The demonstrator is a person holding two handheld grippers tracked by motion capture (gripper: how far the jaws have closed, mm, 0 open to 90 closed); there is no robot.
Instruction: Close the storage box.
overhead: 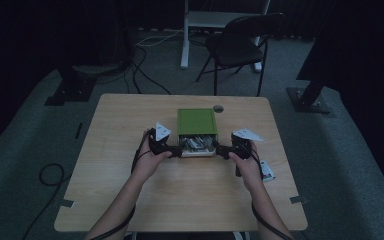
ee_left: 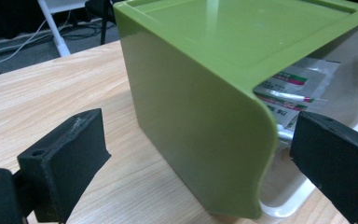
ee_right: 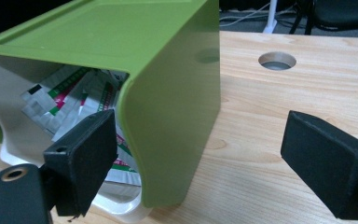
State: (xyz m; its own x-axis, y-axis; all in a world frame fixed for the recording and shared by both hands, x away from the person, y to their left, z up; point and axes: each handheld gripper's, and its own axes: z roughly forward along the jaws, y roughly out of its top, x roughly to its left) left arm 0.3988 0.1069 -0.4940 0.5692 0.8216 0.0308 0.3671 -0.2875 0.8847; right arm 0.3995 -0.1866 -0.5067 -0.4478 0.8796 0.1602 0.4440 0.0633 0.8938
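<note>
High view: green box (overhead: 196,121) is sitting near the middle of the wooden bench (overhead: 130,195), w/ a white drawer (overhead: 198,151) sticking out of its near end, full of small packets (overhead: 196,143). Left tool (overhead: 176,152) is coming in at the drawer's left front corner, right tool (overhead: 220,150) at the right front corner, one hand on each. Can't tell from up here how wide either is standing. A small card-like thing (overhead: 266,171) is lying on the bench just beside the right hand (overhead: 246,167). Folding chair (overhead: 240,45) is standing on the floor beyond the bench.

Left tool view: tool (ee_left: 200,158) is standing wide, jaws straddling the box's (ee_left: 186,116) front left corner, one jaw out over bare bench (ee_left: 51,93), the other in front of the drawer (ee_left: 354,121) opening. Not gripping anything afaict. Packets (ee_left: 293,84) w/ red/green print are poking out under the green top.

Right tool view: same deal mirrored. Tool (ee_right: 200,158) is gaping wide around the box's (ee_right: 177,107) front right corner, left jaw by the drawer (ee_right: 116,205) and packets (ee_right: 70,93), right jaw over the bench (ee_right: 270,112). Round hole (ee_right: 277,60) in the bench is showing past the box.
</note>
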